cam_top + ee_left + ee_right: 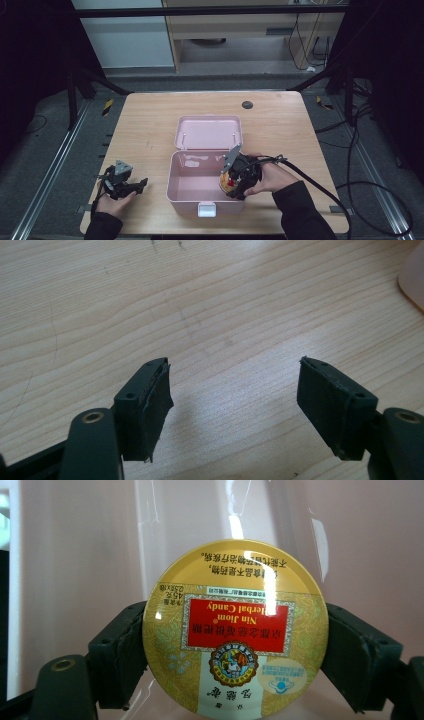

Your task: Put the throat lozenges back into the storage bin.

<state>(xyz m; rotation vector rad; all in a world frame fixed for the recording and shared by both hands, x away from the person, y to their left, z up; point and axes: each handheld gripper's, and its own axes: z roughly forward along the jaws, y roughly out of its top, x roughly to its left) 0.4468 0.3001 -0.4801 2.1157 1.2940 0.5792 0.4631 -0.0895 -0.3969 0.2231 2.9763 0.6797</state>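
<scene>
High view: the right gripper [235,184] holds a round candy tin [229,181] inside the open pink box [186,200] on the wooden table [145,130], apparently to stow it, while the left gripper [125,186] waits beside the box. Left gripper view: its jaws gape wide over bare wood, holding nothing. Right gripper view: both jaws clamp the tin's rim, label facing the camera.
</scene>
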